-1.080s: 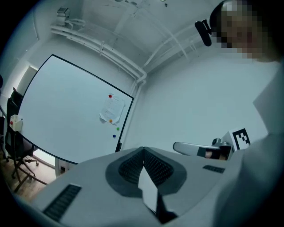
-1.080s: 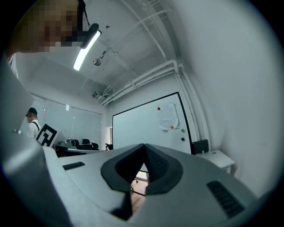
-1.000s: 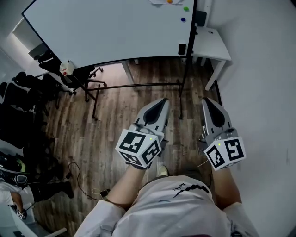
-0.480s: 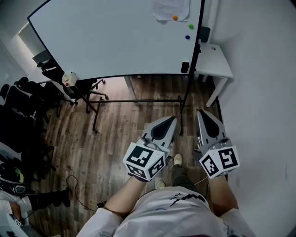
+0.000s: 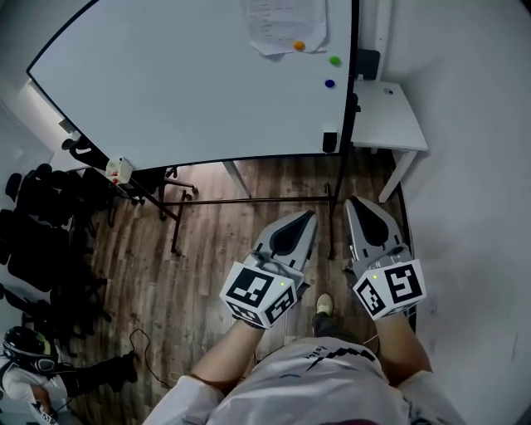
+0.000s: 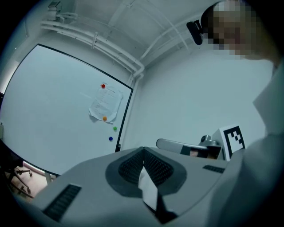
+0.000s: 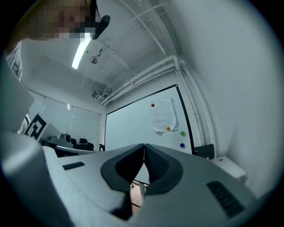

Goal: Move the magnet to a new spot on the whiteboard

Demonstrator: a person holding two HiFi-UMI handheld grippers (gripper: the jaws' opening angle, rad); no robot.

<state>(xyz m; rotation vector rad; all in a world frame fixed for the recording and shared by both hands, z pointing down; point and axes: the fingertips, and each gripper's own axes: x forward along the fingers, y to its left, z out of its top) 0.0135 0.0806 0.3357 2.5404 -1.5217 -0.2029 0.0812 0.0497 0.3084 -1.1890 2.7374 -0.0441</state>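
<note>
The whiteboard [image 5: 182, 83] stands ahead on a wheeled stand. A paper sheet [image 5: 282, 25] hangs at its upper right. An orange magnet [image 5: 299, 46] sits on the sheet's lower edge, with a green magnet [image 5: 334, 61] and a blue magnet [image 5: 329, 84] below it near the board's right frame. A red magnet [image 7: 153, 105] tops the sheet in the right gripper view. My left gripper [image 5: 305, 214] and right gripper [image 5: 355, 201] are held low, side by side, well short of the board. Both are shut and hold nothing.
A small white table [image 5: 390, 116] stands right of the board against the wall. A black eraser [image 5: 329, 141] hangs at the board's lower right corner. Black chairs [image 5: 41, 216] crowd the left side. The stand's legs [image 5: 249, 199] cross the wooden floor.
The board has come nearer and fills more of the head view; the sheet and magnets now show fully. Both grippers sit slightly lower in the picture, still shut.
</note>
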